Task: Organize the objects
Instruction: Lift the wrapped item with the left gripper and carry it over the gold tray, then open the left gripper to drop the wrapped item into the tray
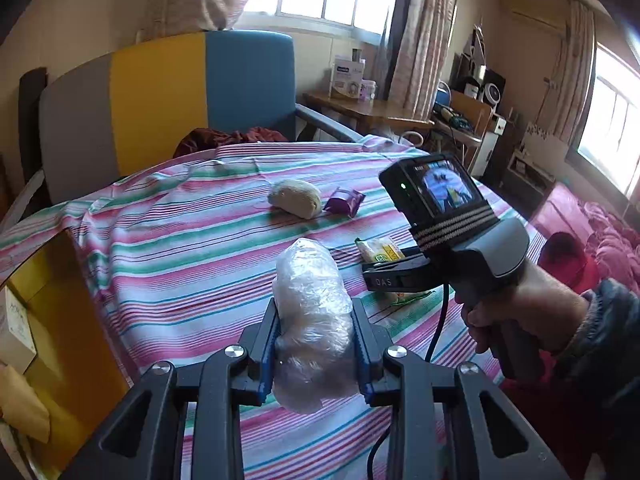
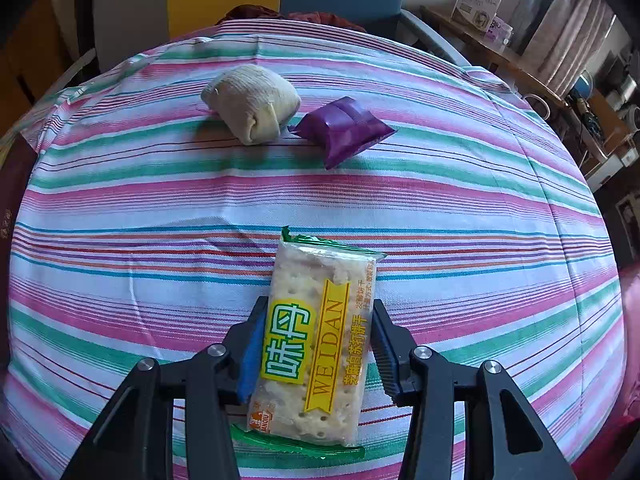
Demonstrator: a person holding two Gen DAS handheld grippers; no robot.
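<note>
My left gripper (image 1: 316, 344) is shut on a clear plastic-wrapped bundle (image 1: 310, 312) and holds it above the striped tablecloth (image 1: 180, 248). My right gripper (image 2: 318, 344) has its fingers around a cracker packet (image 2: 320, 340) with yellow and green print; both pads touch its sides. The packet lies on the cloth (image 2: 160, 208). The right gripper also shows in the left wrist view (image 1: 384, 276), over the cracker packet (image 1: 378, 250). A rolled beige sock (image 2: 252, 102) and a purple packet (image 2: 344, 128) lie side by side further back. They also show in the left wrist view: the sock (image 1: 296, 197), the purple packet (image 1: 345, 201).
A chair (image 1: 168, 96) with grey, yellow and blue panels stands behind the table, with dark red cloth (image 1: 232, 138) on its seat. A yellow box (image 1: 52, 320) sits at the left. A wooden desk (image 1: 360, 108) with boxes stands at the back right.
</note>
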